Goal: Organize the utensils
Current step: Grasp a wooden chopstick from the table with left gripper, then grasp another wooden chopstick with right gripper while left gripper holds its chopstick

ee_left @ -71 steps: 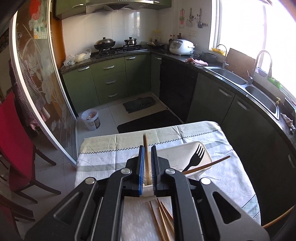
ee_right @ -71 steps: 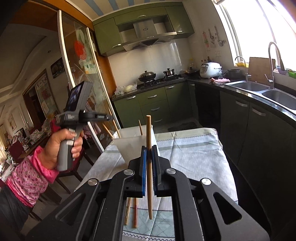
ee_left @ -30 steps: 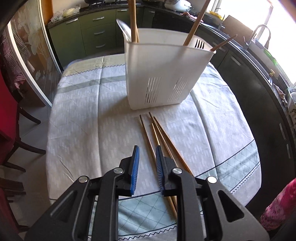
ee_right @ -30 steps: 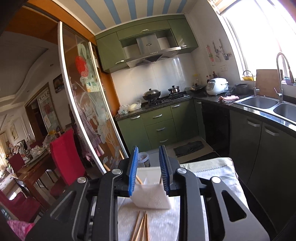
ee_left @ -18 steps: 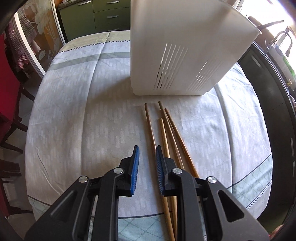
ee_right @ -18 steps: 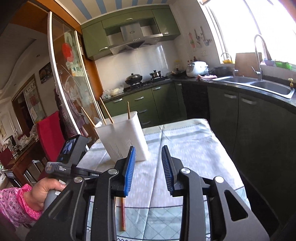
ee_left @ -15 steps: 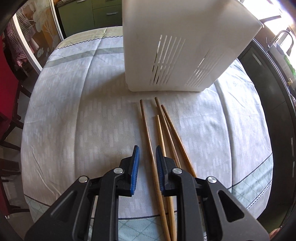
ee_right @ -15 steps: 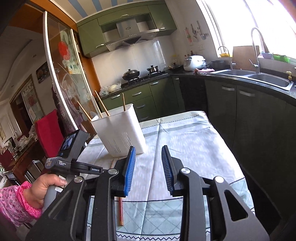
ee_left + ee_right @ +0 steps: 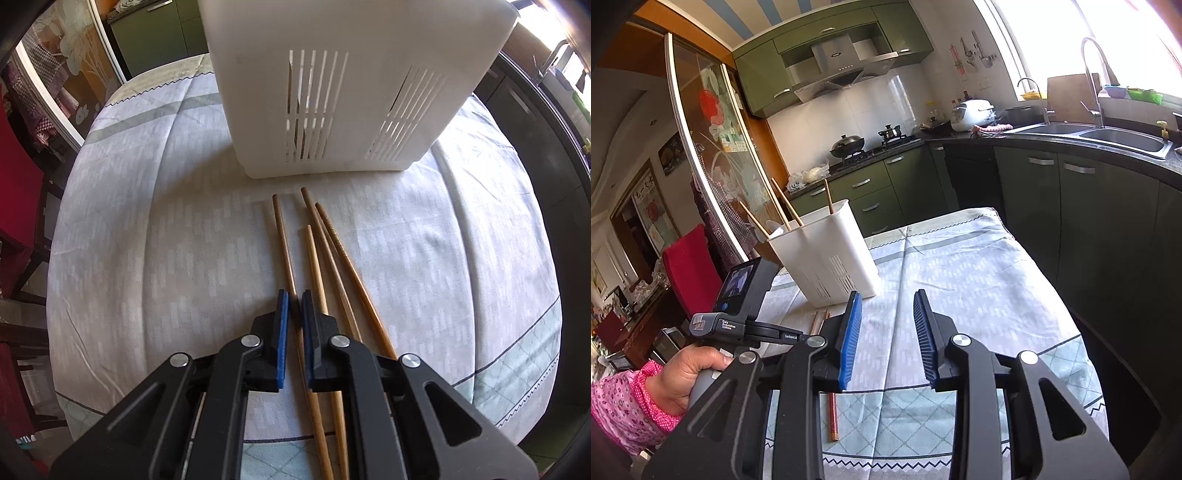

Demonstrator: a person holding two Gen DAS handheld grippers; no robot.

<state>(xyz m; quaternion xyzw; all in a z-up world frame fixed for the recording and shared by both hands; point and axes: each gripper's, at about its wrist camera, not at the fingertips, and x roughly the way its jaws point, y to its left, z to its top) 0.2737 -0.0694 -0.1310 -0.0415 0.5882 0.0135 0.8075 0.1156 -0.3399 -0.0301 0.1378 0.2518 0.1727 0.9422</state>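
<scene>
Your left tool (image 9: 291, 308) was clamped on the leftmost chopstick (image 9: 283, 240), lying at 6 o'clock from the white holder (image 9: 343, 88) on the surface (image 9: 147, 229), likely so you could drop it inside, while your right tool (image 9: 886, 332) hung released, holding nothing.

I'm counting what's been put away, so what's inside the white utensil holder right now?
Wooden chopsticks stick up out of the white utensil holder, along with a pale utensil tip. Its opaque walls hide everything lower down, so no full count is possible.
</scene>
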